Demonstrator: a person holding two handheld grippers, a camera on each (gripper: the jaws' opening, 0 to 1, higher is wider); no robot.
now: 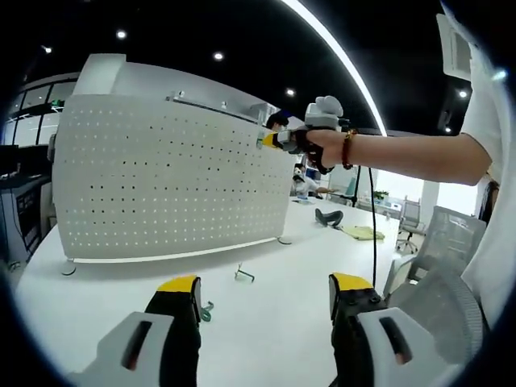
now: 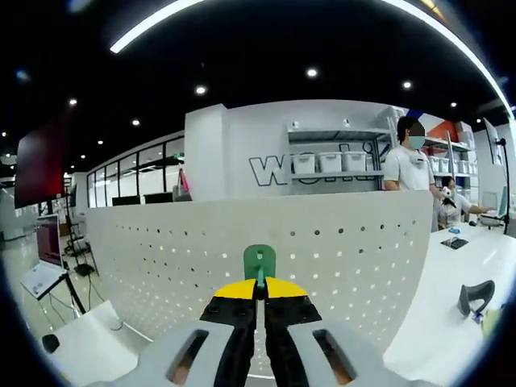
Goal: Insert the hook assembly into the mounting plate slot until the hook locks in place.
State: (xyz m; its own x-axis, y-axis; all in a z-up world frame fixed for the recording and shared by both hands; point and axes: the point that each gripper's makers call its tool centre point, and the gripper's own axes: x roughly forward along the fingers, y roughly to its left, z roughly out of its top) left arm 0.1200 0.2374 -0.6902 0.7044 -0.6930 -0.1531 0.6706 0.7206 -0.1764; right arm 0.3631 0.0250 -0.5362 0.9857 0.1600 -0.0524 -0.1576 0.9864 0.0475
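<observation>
green hook (image 2: 260,262) pinched in right gripper (image 2: 260,284) tips, before pegboard (image 2: 322,258).

left gripper (image 1: 262,290) low at 6 o'clock, jaws wide apart, right gripper (image 2: 259,300) pinched tight, arm (image 1: 419,153) stretched out from 3 o'clock

fingers (image 1: 179,284): yellow tips, black pads | housings: grey | wrist: red bead bracelet (image 1: 347,148)

White table (image 1: 266,322) carried the upright pegboard (image 1: 161,185) on small feet. In front of the pegboard lay a metal hook (image 1: 243,274) and a green hook (image 1: 207,310). Beyond its right end lay a dark object (image 1: 328,217) and a yellow cloth (image 1: 363,232).
</observation>
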